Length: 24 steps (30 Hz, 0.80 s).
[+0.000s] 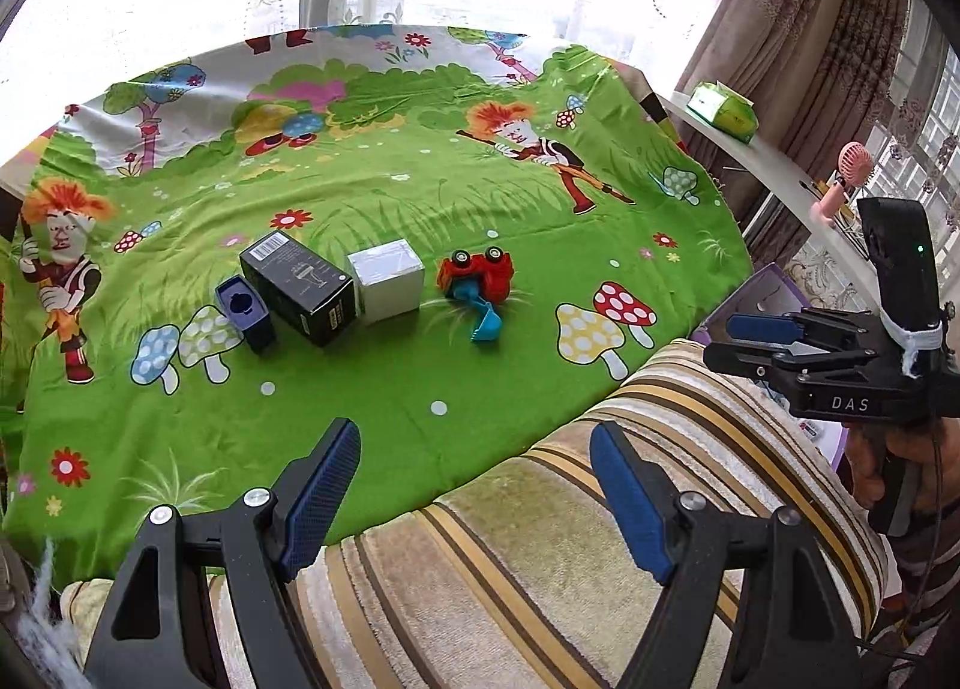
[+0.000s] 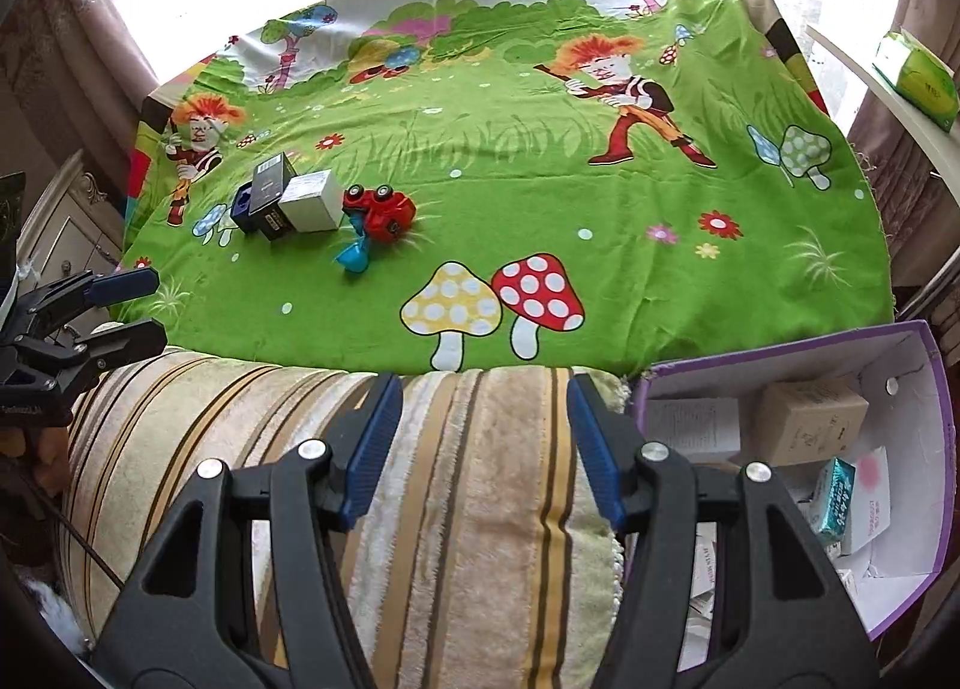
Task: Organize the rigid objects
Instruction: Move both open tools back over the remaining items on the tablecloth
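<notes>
Beside the white box on the green cloth lie one black box, one small blue case and one overturned red toy truck — four things. Both the left hand-held gripper and the right hand-held gripper stand open and empty, near the striped cushion. The truck, lying wheels up just right of the white box, could roll or slip from the pads — its shape is uneven.

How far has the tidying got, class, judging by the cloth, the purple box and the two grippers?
Done: the purple box already holds small cartons. In hand: nothing; the left gripper and right gripper are both open and empty, above the striped cushion. Left: the black box, white box, blue case and overturned toy truck sit on the green cloth.
</notes>
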Motion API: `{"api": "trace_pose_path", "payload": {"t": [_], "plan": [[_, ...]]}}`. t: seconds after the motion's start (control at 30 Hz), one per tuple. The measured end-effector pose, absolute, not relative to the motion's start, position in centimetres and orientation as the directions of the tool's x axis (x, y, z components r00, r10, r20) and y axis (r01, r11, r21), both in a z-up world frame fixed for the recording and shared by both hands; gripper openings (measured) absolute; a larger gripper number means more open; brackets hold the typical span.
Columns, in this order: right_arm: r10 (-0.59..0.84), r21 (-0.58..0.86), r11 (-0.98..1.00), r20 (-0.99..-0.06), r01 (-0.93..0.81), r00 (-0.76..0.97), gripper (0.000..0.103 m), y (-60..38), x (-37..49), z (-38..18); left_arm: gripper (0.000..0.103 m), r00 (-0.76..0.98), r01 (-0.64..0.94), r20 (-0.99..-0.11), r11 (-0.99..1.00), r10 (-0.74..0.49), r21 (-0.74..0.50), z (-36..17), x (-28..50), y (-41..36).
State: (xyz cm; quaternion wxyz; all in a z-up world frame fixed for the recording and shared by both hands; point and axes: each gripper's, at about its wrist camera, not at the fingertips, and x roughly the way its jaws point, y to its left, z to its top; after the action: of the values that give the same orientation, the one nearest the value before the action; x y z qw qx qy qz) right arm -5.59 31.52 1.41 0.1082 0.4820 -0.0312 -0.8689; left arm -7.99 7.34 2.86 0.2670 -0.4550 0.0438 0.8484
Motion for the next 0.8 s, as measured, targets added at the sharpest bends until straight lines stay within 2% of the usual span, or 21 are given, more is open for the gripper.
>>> {"api": "trace_pose_path", "payload": {"t": [0.23,0.5,0.67,0.8], "plan": [[-0.265,0.172,-0.956,-0.853,0.236,-0.450,0.061,26.5,-8.8,0.2,0.080,-0.458,-0.457,-0.798,-0.874,0.391,-0.167,2.5,-9.6,4.5],[-0.252,0.154,-0.952,-0.883,0.263,-0.397,0.061,23.4,-12.0,-1.7,0.080,-0.472,-0.414,-0.812,-0.899,0.343,-0.139,1.9,-12.5,1.7],[-0.246,0.148,-0.952,-0.892,0.268,-0.379,0.061,22.1,-13.9,-2.7,0.080,-0.450,-0.428,-0.839,-0.899,0.306,-0.099,0.7,-15.3,0.9],[-0.242,0.156,-0.955,-0.899,0.251,-0.365,0.061,21.5,-15.2,-3.6,0.080,-0.463,-0.452,-0.849,-0.892,0.254,-0.021,-0.3,-17.3,0.8]]}}
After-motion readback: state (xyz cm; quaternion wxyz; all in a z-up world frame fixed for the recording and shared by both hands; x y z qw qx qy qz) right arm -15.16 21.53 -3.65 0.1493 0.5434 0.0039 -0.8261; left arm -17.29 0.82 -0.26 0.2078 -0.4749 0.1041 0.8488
